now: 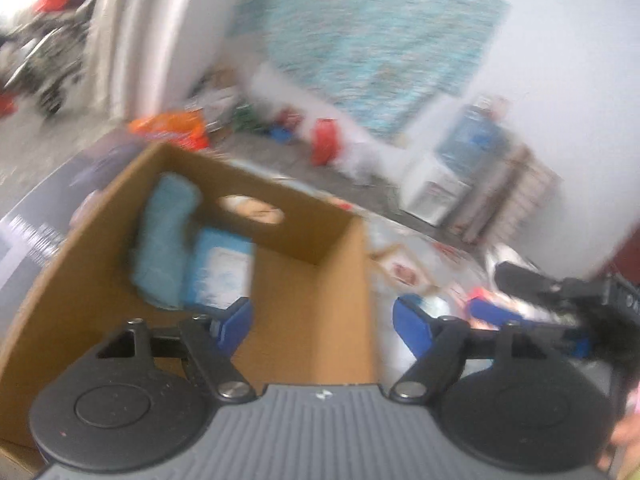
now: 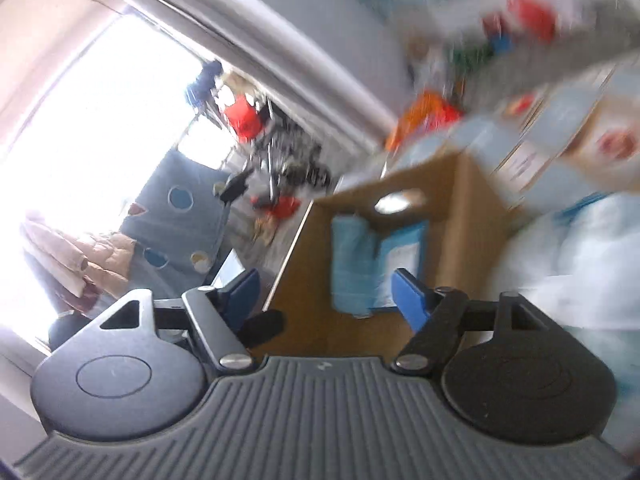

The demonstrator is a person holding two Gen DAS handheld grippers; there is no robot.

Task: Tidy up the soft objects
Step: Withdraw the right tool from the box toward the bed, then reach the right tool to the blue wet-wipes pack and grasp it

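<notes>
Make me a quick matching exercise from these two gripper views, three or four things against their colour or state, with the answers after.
Things:
1. cardboard box
2. folded towel
3. left gripper
4. flat packet

Descriptions:
A. teal, stood against the box's far wall
B. open, nothing between its fingers
C. brown, with an oval handle hole
D. blue-edged with a white face, beside the towel

Pairs: 1-C, 2-A, 3-B, 4-D
</notes>
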